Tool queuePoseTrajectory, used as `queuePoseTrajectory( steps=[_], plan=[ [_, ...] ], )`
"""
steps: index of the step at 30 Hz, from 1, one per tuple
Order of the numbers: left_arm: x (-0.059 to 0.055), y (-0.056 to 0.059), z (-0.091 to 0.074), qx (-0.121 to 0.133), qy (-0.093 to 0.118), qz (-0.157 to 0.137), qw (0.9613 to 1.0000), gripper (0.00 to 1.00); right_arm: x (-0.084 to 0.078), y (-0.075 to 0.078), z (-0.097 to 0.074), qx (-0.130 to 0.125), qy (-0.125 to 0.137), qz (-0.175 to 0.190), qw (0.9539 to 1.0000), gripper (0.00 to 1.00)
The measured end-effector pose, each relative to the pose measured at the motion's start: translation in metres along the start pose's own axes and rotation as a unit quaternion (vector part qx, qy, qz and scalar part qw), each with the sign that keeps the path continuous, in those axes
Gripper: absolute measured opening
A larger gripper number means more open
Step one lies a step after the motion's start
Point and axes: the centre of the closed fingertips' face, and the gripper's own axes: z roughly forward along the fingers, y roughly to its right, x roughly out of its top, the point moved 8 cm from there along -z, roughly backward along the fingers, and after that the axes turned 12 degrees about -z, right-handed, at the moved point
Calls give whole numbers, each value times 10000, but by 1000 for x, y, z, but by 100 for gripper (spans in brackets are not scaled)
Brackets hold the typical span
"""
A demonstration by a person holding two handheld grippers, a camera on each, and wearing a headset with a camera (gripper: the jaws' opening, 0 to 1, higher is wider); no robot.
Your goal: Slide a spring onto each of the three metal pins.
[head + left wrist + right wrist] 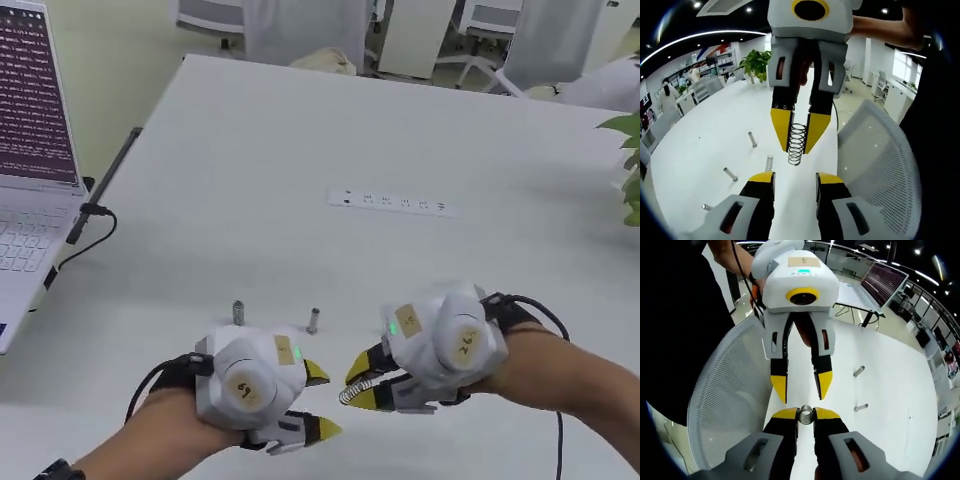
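At table (300,150) front edge, right claw (806,416) pinches spring (796,145).

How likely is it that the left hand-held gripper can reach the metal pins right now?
Likely yes: the left hand-held gripper is open and empty, and only bare table lies between it and the two metal pins.

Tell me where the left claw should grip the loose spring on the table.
Probably mid-length, across the coils, coming down from above: the loose spring seems to lie flat on the table, so its sides are free. The left claw is open.
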Motion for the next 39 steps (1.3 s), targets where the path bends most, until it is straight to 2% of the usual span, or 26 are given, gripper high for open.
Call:
queuePoseTrajectory(
  steps=[5, 13, 27, 36, 39],
  plan=[
    [-5, -6, -7, 147, 106, -355, 9992, 27, -5, 2, -1, -49, -30, 83, 9999, 9],
    [-15, -14, -19, 449, 277, -701, 9961, 29, -17, 10, 2, -67, -82, 151, 9998, 9],
    [-31, -33, -49, 916, 527, -1180, 9874, 31, -38, 42, 2, -231, -193, 381, 9988, 9],
    [-42, -38, -65, 1158, 617, -1366, 9819, 32, -47, 65, 6, -313, -239, 499, 9980, 9],
    [-47, -41, -71, 1254, 653, -1482, 9788, 34, -50, 75, 7, -329, -249, 521, 9978, 9]
  ],
)
